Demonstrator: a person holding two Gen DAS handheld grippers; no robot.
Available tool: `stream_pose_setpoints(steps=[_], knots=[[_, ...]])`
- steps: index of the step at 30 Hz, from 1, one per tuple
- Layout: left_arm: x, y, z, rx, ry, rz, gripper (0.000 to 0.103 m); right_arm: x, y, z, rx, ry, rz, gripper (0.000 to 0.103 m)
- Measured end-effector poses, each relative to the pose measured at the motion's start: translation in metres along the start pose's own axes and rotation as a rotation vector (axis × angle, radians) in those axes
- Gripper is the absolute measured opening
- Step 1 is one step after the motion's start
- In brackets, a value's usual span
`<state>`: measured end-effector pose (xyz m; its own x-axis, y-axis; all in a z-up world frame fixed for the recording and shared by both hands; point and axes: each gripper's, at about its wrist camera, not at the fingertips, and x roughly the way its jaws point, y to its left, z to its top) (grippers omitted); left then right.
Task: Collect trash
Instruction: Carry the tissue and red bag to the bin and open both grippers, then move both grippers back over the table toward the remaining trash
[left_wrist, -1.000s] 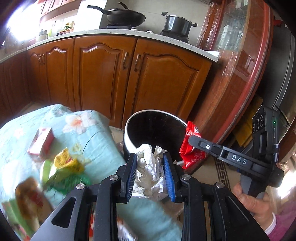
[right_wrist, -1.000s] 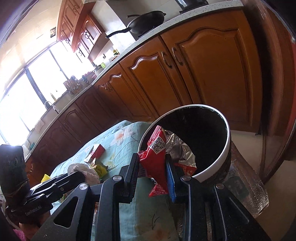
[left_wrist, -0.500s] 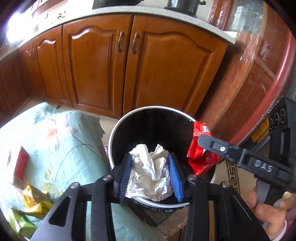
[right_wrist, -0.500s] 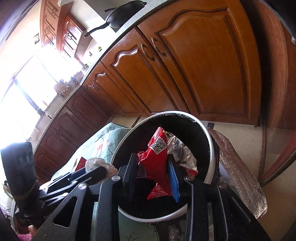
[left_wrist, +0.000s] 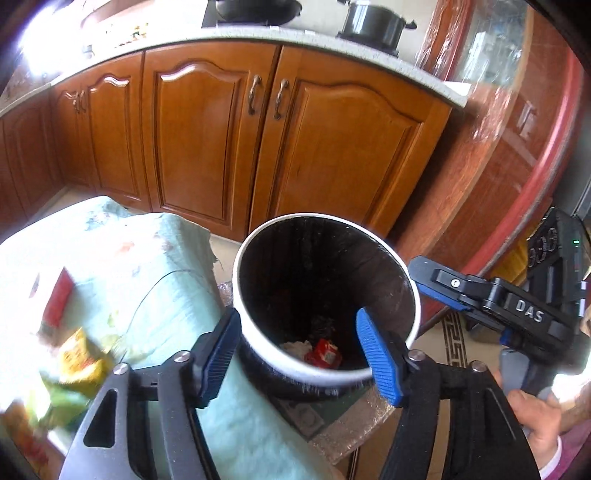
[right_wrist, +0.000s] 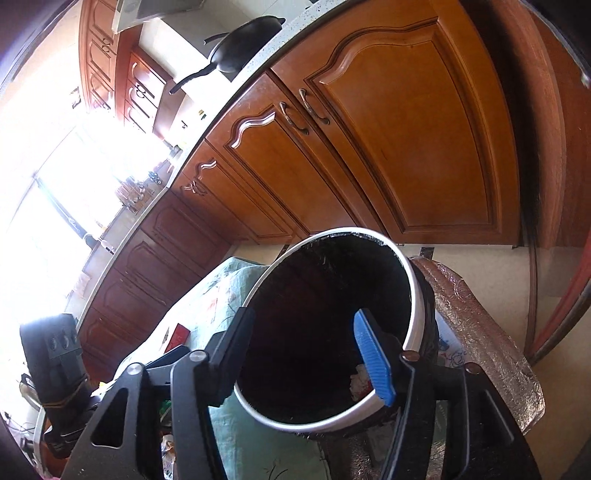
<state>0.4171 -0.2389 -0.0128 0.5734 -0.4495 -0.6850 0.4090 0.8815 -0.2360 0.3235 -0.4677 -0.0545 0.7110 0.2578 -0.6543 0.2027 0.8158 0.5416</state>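
Both grippers, left (left_wrist: 297, 349) and right (right_wrist: 303, 352), are hanging released over the bin (left_wrist: 373, 236), letting trash (left_wrist: 323, 352) lie inside.

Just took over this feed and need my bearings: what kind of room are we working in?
A home kitchen, most likely: brown wooden cabinet doors under a pale speckled countertop, a black lidded pot and a black frying pan on it. A white-rimmed black trash bin stands beside a floral-clothed table.

Bin (left_wrist: 325, 373) right of table (left_wrist: 129, 258); tissue (left_wrist: 295, 347), wrapper (left_wrist: 327, 355) inside.
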Motion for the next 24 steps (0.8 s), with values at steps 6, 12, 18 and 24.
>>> stream_pose_setpoints(steps=[6,12,18,24], knots=[[-0.055,0.006,-0.05,0.008,-0.078,0.012,0.075,-0.018,0.021,-0.034,-0.019,-0.038,-0.016,0.088],[-0.106,0.017,-0.099,0.031,-0.11,0.072,0.075,-0.029,0.05,-0.077,-0.07,-0.026,-0.022,0.089],[-0.147,0.037,-0.135,-0.01,-0.115,0.123,0.076,-0.032,0.082,-0.116,-0.144,0.008,-0.022,0.093],[-0.176,0.061,-0.162,-0.083,-0.118,0.172,0.077,-0.029,0.107,-0.152,-0.19,0.053,0.007,0.094]])
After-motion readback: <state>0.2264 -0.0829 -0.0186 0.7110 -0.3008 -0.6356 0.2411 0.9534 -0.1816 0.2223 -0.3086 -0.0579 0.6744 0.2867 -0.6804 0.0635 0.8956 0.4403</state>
